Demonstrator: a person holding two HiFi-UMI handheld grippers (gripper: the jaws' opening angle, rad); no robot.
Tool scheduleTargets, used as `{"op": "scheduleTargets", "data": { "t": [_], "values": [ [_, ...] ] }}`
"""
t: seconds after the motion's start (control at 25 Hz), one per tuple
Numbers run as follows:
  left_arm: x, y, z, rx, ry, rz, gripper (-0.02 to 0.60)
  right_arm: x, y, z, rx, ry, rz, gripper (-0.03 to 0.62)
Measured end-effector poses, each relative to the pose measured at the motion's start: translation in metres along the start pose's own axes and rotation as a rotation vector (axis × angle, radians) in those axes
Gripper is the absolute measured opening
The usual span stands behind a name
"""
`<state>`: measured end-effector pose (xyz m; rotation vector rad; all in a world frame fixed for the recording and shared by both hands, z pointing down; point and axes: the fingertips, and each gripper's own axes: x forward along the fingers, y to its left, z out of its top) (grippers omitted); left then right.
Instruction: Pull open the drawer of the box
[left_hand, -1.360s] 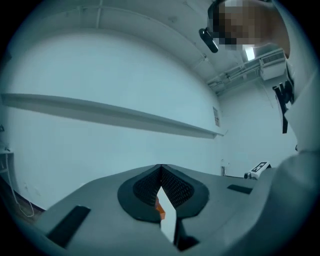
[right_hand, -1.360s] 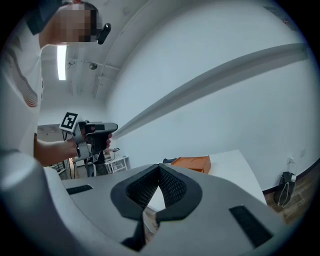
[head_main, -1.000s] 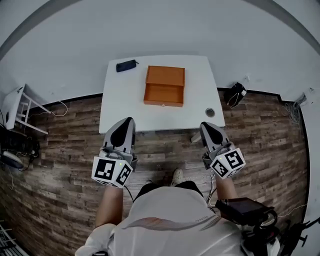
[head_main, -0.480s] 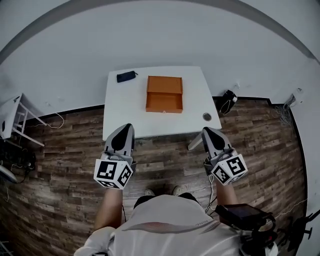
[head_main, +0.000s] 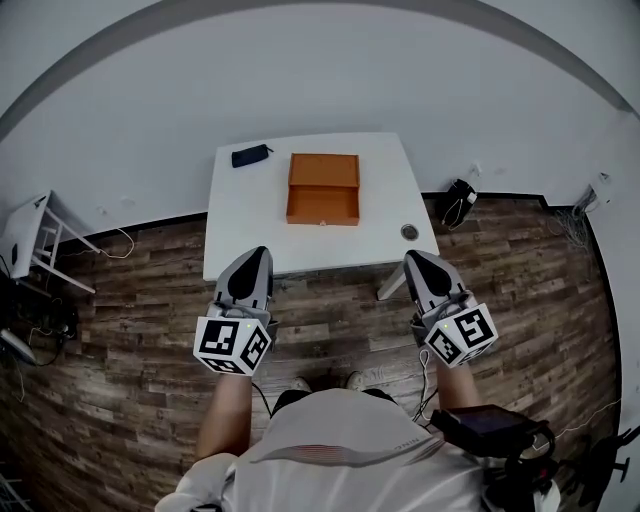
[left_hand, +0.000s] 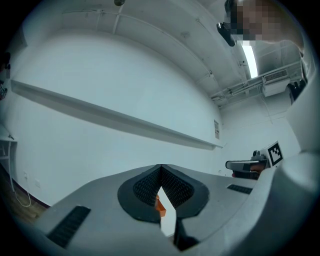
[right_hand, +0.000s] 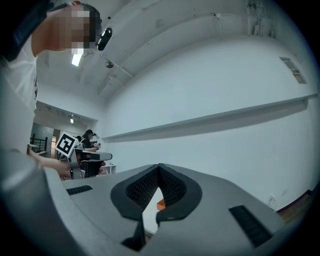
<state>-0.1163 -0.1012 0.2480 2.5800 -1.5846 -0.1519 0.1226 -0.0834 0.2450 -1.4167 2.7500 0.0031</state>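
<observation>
Head view: a white table (head_main: 235, 215) stands against the wall on a wood-plank floor (head_main: 130, 330), w/ the orange box (head_main: 323, 188) at its centre, far half. A dark pouch (head_main: 251, 155) is seen by the table's far-left corner. The left gripper (head_main: 252, 254) and right gripper (head_main: 414, 259) are held level over the floor just short of the near table edge, well apart from the box; whether the drawer is out cannot be told. Left gripper view: the jaws are shut, tips meeting, nothing clamped; a sliver of the box (left_hand: 159, 205) is framed in the gap below the tips. Right gripper view: the jaws are likewise closed and empty, w/ the box (right_hand: 160, 204) glimpsed below the tips.
</observation>
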Motion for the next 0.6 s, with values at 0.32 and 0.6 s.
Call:
{"op": "scheduleTargets", "data": {
  "t": [0.32,0.6],
  "values": [
    [-0.0051,0.0037,0.0011,-0.003,0.004,0.019,0.011,0.0021,0.0038,-0.0037,-0.001,0.006,0.014,-0.006],
    [-0.0030,0.0004,-0.0042,-0.017,0.014,-0.002,0.011,0.0041,0.0063,-0.0038,-0.004,0.006,0.012,-0.006]
  ]
}}
